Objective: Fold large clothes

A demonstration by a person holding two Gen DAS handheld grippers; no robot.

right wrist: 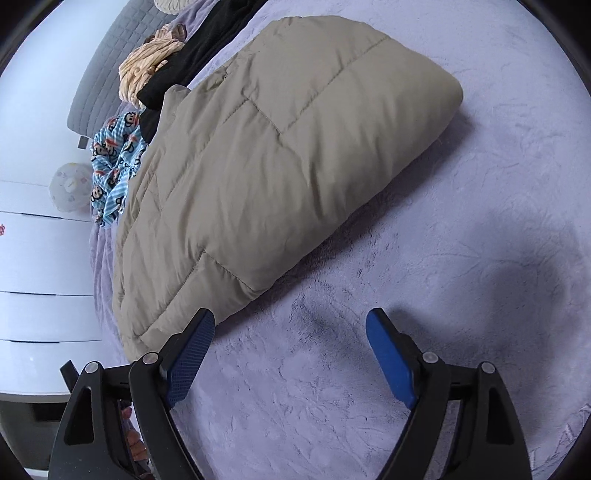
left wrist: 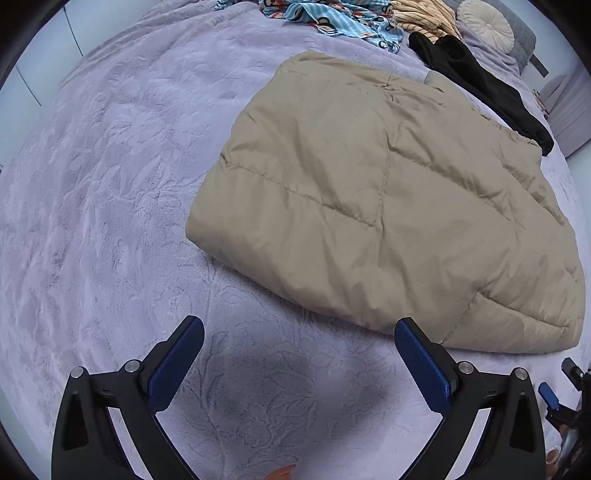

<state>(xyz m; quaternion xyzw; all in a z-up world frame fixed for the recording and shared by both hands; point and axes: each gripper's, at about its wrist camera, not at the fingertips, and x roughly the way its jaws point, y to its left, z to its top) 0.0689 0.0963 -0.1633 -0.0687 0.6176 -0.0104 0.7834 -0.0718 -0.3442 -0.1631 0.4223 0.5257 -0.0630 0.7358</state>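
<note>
A beige quilted puffer coat (left wrist: 384, 206) lies folded in a thick bundle on the lilac bedspread (left wrist: 110, 192). My left gripper (left wrist: 299, 328) is open and empty, hovering over bare bedspread just in front of the coat's near edge. In the right wrist view the coat (right wrist: 258, 166) fills the upper left. My right gripper (right wrist: 291, 321) is open and empty, its left finger beside the coat's near corner, not holding it. The right gripper's tip also shows at the lower right edge of the left wrist view (left wrist: 550, 395).
Behind the coat lie a black garment (left wrist: 484, 81), a blue monkey-print cloth (left wrist: 343, 22) and a cream striped cloth (left wrist: 424, 18). A round cushion (left wrist: 484, 20) rests by the grey headboard (right wrist: 103, 74). White drawers (right wrist: 40, 277) stand beside the bed.
</note>
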